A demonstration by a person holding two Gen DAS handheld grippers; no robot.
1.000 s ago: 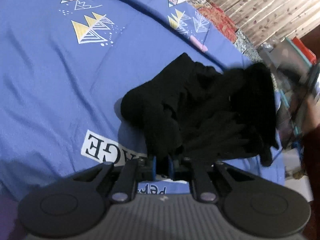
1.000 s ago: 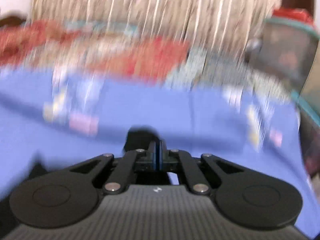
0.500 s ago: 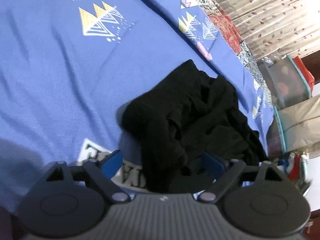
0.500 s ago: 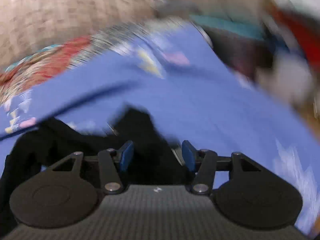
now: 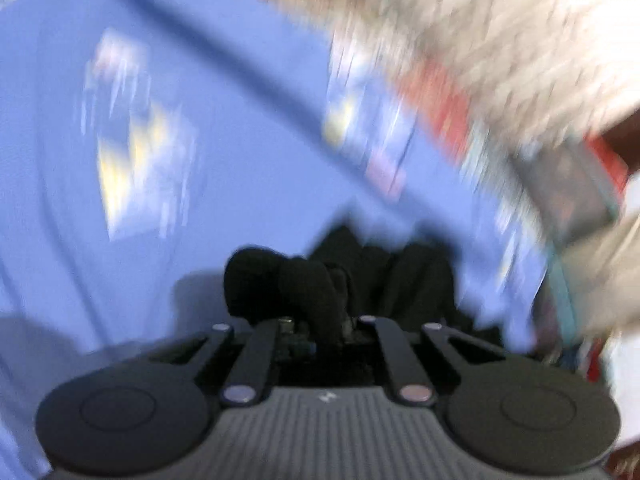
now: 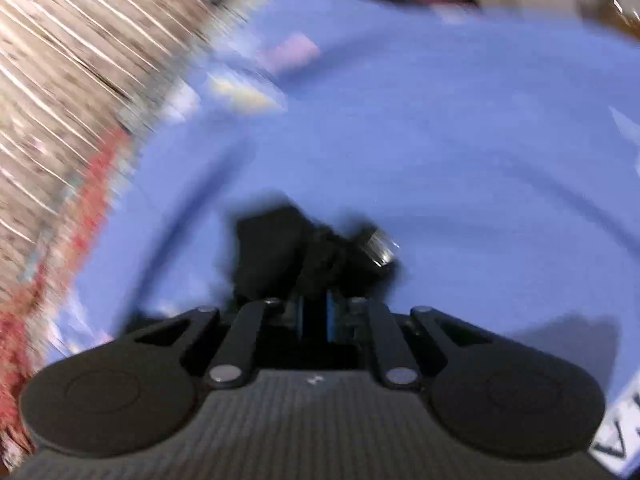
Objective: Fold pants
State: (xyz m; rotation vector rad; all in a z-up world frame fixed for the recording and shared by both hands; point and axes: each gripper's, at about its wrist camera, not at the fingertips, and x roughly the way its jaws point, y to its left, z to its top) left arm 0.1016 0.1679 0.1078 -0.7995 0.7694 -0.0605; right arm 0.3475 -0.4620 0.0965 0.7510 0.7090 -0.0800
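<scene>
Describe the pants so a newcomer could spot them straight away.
Start from the wide blue bedsheet with its pale, blurred prints that fills both wrist views. On it, just ahead of the left gripper, sits the pants, a bunched heap. It is the only solid black thing on the sheet, with no print.

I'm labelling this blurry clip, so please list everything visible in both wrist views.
pants: one, black, bunched on the bedspread, cloth pinched in both claws
bedspread: one, blue with yellow and white printed shapes, fills most of both views
patterned cloth: one, red and multicoloured, along the bedspread's far edge
curtain: one, beige, behind the bed
storage box: one, clear with teal rim, right edge of left view, too blurred for contents
left claw: one, black, shut on pants
right claw: one, black with blue pads, closing on pants
</scene>
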